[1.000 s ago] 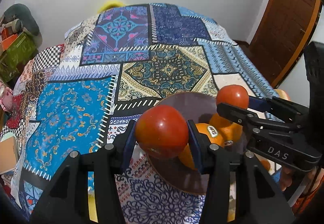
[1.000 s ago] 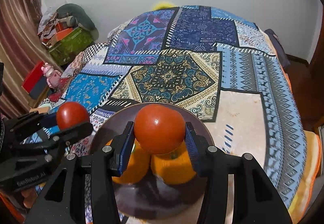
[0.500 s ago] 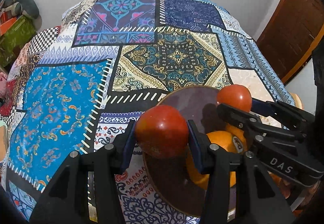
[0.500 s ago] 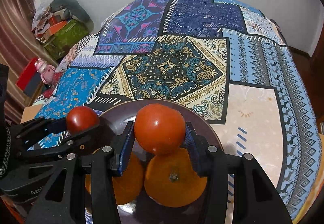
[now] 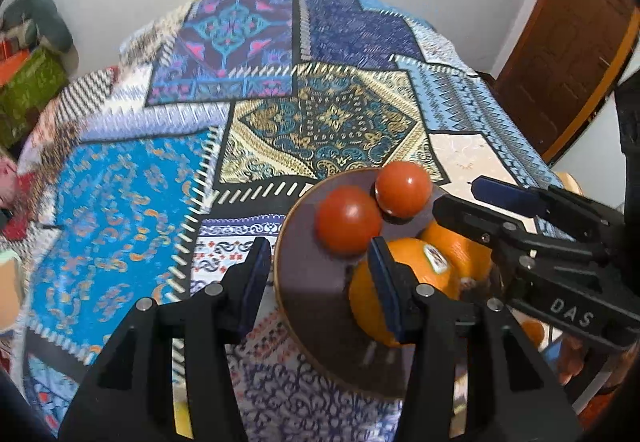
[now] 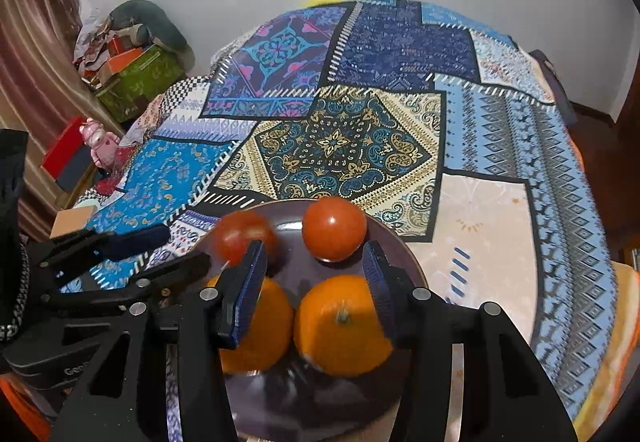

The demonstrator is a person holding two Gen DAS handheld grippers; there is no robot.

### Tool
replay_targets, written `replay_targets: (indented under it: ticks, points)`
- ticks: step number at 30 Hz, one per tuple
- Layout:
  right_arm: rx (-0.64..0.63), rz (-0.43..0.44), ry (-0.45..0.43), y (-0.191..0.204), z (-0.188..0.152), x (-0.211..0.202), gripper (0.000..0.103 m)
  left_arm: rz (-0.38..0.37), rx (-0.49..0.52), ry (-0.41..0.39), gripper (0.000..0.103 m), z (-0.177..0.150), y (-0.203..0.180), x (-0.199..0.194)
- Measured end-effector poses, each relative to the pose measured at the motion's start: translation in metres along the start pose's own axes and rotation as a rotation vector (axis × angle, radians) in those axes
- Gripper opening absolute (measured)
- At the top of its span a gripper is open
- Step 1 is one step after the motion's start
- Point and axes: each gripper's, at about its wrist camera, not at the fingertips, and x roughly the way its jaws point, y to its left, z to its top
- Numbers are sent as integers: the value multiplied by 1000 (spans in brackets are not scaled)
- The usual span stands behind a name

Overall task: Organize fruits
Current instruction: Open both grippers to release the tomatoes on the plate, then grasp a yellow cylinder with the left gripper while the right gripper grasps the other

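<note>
A dark brown plate (image 5: pixel 308 282) (image 6: pixel 288 398) lies on the patterned bedspread. Two red tomatoes lie on its far side, one on the left (image 5: pixel 347 220) (image 6: pixel 242 236) and one on the right (image 5: pixel 403 188) (image 6: pixel 334 228). Two oranges sit on its near side, one (image 5: pixel 416 274) (image 6: pixel 256 326) beside the other (image 5: pixel 460 248) (image 6: pixel 340 326). My left gripper (image 5: pixel 320 266) is open and empty, just behind the left tomato. My right gripper (image 6: pixel 316 274) is open and empty, just behind the right tomato and above the oranges. Each gripper shows in the other's view, the right (image 5: pixel 464 202) and the left (image 6: pixel 164 250).
The patchwork bedspread (image 5: pixel 320 122) (image 6: pixel 340 146) stretches away to a white wall. Boxes and clutter (image 6: pixel 132 70) stand at the left of the bed. A wooden door (image 5: pixel 568 34) is at the right. The bed's right edge (image 6: pixel 592 242) falls off near the plate.
Both grippers have opened and let go of their tomatoes, which now lie on the far side of the plate. Both grippers have drawn back a little.
</note>
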Motion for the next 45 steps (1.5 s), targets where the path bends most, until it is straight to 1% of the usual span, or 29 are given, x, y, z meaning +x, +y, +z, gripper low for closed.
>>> replay_targets:
  ticks: [4,12,16,18,20,22,25,31,35,38,40,42,43,45]
  points:
    - [-1,-1,-32,5,-8,-27,47,13,34,-37,52,-9,-2,-32]
    - [-17,-29,-93,17,-35,-81,52,31,26,-103,57,-40,12,-98]
    - [-11,-41,-107,22,-49,-99,53,52,19,-109,60,-60,25,-119]
    - [1,-40,-108,22,-58,-104,56,68,18,-101,60,-72,32,-125]
    - [5,-47,-108,24,-68,-106,56,83,18,-89,60,-84,39,-129]
    - [8,-57,-97,24,-77,-103,56,91,17,-79,60,-95,46,-130]
    - [23,-67,-58,26,-91,-93,56,101,12,-56,60,-111,55,-128]
    - [67,-41,-6,33,-114,-81,56,102,8,-10,60,-135,69,-110]
    - [70,-35,31,41,-128,-73,56,109,10,4,60,-138,73,-98]
    - [87,-13,60,44,-138,-67,56,105,7,13,60,-137,77,-89]
    - [74,-10,76,48,-144,-64,56,97,9,23,60,-135,79,-82]
    - [54,-23,86,53,-148,-62,56,80,15,38,58,-135,80,-75]
    - [51,-25,88,54,-150,-62,55,73,14,45,54,-135,80,-72]
    - [57,-17,95,54,-153,-60,51,68,14,58,51,-135,81,-67]
